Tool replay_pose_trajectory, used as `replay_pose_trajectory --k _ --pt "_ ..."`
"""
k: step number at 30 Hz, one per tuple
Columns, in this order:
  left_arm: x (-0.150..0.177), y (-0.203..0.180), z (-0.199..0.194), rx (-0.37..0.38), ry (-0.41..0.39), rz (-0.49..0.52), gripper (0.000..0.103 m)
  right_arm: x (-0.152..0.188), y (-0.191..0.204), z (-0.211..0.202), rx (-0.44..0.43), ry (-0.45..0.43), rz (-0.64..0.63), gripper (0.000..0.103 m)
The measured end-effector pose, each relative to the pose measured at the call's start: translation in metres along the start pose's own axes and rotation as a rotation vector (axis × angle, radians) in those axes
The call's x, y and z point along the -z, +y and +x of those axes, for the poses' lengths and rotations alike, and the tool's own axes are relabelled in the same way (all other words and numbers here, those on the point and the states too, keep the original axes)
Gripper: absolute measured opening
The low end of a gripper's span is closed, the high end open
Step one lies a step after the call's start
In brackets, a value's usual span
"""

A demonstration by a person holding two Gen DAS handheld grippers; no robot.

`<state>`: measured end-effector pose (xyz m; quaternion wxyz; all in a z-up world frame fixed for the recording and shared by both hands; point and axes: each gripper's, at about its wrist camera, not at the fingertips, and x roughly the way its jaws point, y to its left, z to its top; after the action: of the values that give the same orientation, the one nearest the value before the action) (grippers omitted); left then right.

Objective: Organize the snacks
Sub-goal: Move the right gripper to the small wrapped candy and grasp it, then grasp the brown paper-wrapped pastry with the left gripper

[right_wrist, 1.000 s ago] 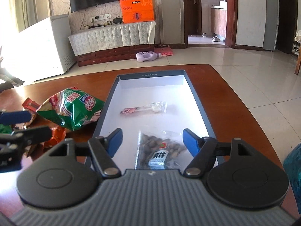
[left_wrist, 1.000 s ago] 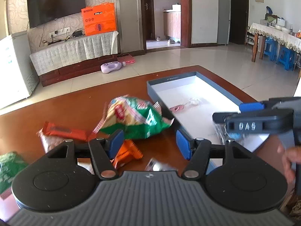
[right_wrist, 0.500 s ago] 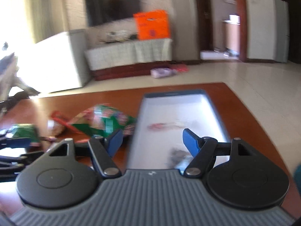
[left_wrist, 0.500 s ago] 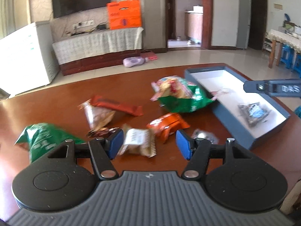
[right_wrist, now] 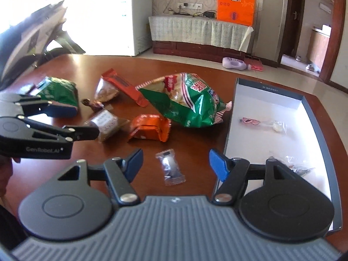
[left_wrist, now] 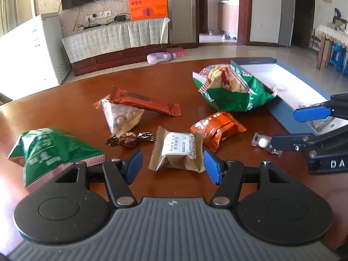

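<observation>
Loose snacks lie on the brown table. My left gripper point(left_wrist: 173, 167) is open, and a tan packet with a white label point(left_wrist: 178, 150) lies just ahead between its fingertips, untouched. My right gripper point(right_wrist: 176, 164) hangs over a small clear-wrapped candy point(right_wrist: 170, 167); its jaws are closing, but the pads stand well clear of the wrapper. The blue-walled box point(right_wrist: 239, 100) sits to its right, holding a pink-and-white sweet point(right_wrist: 261, 122) and a clear bag of nuts point(right_wrist: 298, 165). In the left wrist view the right gripper point(left_wrist: 283, 127) reaches in by the same candy point(left_wrist: 263, 141).
A big green chip bag point(left_wrist: 230, 89) leans on the box's near wall. An orange packet point(left_wrist: 217, 128), a red-brown bar point(left_wrist: 143, 101), a triangular nut packet point(left_wrist: 121, 117), a brown twisted candy point(left_wrist: 128, 140) and a second green bag point(left_wrist: 50, 150) are spread to the left.
Both views have swung left, away from the box. The right gripper left the nut bag in the box and came over the clear candy. The left gripper came down over the tan packet.
</observation>
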<state>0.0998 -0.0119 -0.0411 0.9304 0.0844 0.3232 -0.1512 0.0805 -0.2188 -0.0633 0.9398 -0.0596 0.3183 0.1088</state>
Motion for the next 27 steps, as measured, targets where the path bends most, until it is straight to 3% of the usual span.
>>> replay_pose_trajectory --k 5,6,10,20,25,27 --pt "-0.004 -0.002 0.024 -0.002 0.019 0.019 0.065 0.004 0.003 0.013 -0.003 0.029 -0.010 0.067" --pt "-0.006 -0.001 0.028 -0.002 0.020 0.018 0.059 0.004 0.004 0.014 -0.006 0.032 -0.016 0.065" --pt "-0.006 0.002 0.039 0.012 0.043 0.004 0.052 0.005 0.010 0.021 -0.007 0.051 -0.038 0.060" --pt "-0.006 0.009 0.047 0.035 0.038 -0.040 0.052 0.006 0.013 0.024 -0.044 0.070 -0.037 0.049" --pt "-0.008 0.009 0.051 0.057 0.035 -0.047 0.052 0.005 0.002 0.022 -0.003 0.072 -0.010 0.022" --pt "-0.008 0.010 0.054 0.064 0.043 -0.054 0.051 0.005 0.003 0.022 0.005 0.076 -0.029 0.022"
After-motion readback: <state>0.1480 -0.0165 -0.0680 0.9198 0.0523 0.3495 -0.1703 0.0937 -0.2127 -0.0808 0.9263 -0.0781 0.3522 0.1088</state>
